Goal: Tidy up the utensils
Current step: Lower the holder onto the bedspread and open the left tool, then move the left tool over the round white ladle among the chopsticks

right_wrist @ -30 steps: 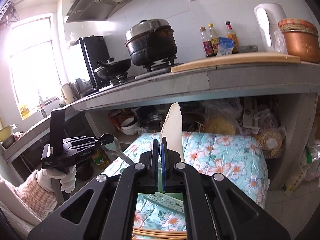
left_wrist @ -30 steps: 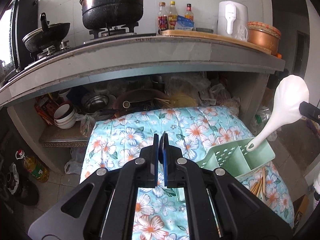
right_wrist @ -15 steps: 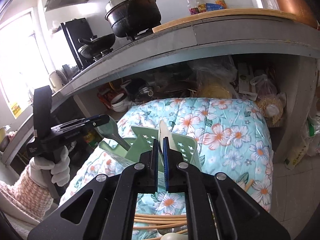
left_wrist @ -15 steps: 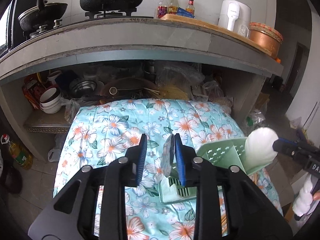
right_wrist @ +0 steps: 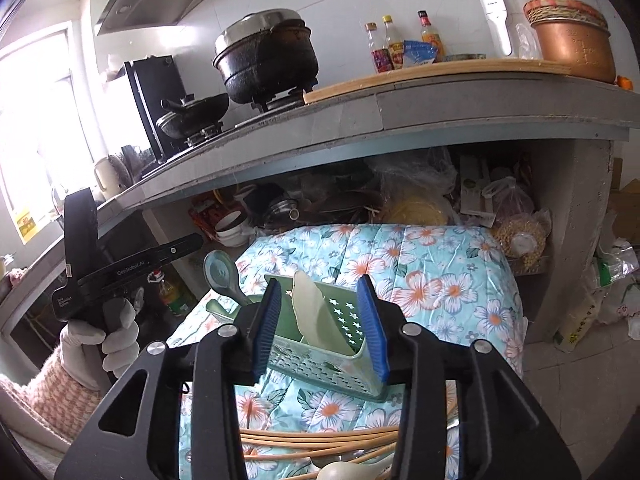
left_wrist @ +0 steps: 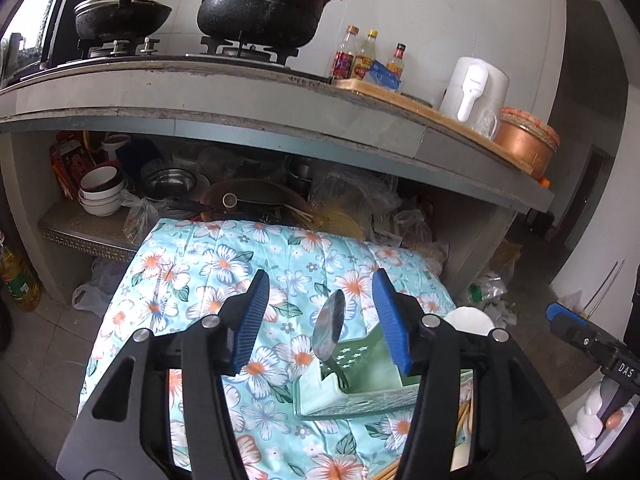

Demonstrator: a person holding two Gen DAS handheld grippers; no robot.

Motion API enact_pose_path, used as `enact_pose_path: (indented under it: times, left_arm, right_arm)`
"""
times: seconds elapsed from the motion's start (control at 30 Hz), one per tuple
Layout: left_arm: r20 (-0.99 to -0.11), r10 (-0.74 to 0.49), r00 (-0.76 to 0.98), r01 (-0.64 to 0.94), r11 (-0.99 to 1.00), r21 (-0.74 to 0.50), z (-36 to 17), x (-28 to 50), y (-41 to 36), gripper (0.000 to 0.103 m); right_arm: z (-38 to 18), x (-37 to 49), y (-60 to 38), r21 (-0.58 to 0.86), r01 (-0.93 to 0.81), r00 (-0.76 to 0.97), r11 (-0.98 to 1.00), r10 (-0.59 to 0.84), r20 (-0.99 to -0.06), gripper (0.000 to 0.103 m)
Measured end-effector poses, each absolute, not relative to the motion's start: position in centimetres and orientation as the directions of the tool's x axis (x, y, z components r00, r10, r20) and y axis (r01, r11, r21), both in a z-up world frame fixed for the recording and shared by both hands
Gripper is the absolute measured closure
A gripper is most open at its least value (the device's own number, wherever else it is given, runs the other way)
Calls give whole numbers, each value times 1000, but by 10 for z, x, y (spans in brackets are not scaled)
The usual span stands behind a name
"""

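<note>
Utensils: metal spoon and white rice paddle stand in the green holder, each loose between parted fingers.
Hidden: chopsticks are partly covered by the right gripper.
Left gripper: jaws just opened, tilted down.
Right gripper: jaws just opened too.
Gloved hand: grips the left gripper's handle.
Writing: "GenRobot.AI" on it.

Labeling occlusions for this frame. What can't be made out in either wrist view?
- Green caddy: base and inner dividers, right wrist view, hidden by the right gripper.
- Metal spoon: handle end, left wrist view, sunk in the caddy.
- Chopsticks: count and ends, right wrist view, covered by gripper body.
- White spoon: cut by the bottom edge.
- Under-counter shelf: contents too cluttered to identify.
</note>
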State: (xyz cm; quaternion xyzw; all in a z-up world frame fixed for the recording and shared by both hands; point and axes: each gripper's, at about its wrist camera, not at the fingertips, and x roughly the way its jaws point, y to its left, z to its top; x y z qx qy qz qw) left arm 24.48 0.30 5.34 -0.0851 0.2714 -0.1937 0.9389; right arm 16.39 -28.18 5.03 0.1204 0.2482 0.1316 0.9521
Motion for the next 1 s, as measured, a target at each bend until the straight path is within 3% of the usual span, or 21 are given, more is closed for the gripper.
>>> enact_pose_path:
  times: [0.4, 0.7, 1.0]
  left_arm:
    - [-420, -459, 783, 359, 885, -298, 57, 201, 6, 41]
    - [-422, -521, 742, 437, 853, -285, 42, 157, -5, 29]
    - [-513, -578, 635, 567, 799, -199, 4, 114, -43, 28]
  right_arm:
    - [40, 113, -294, 311, -90, 860, 946, 231, -455, 13]
    - [16, 73, -311, 354, 6, 834, 935, 190, -518, 11]
    - [-19, 58, -341, 420, 190, 782, 887, 121, -611, 11]
